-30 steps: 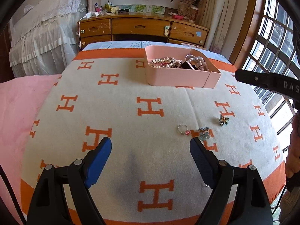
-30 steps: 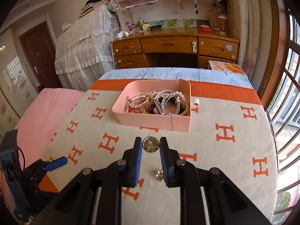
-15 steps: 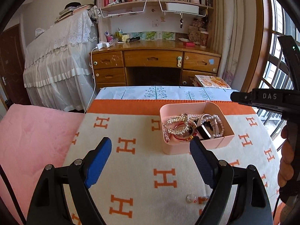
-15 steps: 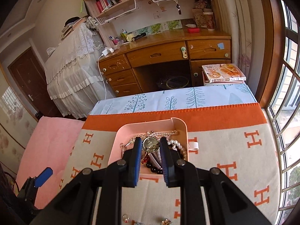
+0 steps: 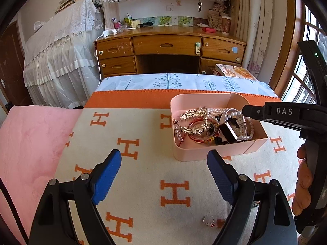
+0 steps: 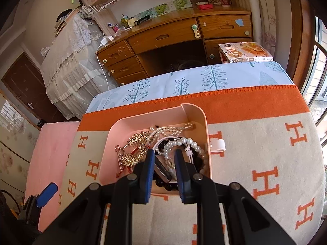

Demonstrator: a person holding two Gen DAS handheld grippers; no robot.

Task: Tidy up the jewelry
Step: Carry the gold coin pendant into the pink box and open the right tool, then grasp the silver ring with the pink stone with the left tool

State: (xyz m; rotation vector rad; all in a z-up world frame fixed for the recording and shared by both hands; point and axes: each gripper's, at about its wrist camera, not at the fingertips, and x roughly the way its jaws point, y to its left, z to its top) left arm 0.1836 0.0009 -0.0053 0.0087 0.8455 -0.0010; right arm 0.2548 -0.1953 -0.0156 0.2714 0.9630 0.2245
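Right gripper (image 6: 162, 153) released, empty, directly above pink plastic jewelry tray (image 6: 110, 143); left gripper (image 5: 163, 165) spread wide, silver ring (image 5: 208, 218) beneath, nearer it

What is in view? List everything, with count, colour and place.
tray: one, pink, on the blanket, far right
pearl bracelet: one, white, in the tray
hair comb: one, gold, in the tray, left part
bangle: one, red, in the tray
ring: one, silver, on the blanket, near edge
blanket: one, cream with orange H marks, under everything
desk: one, brown wood, background
book: one, beside the desk
left tool: blue pads, wide open, empty
right tool: blue pads, slightly apart, over the tray
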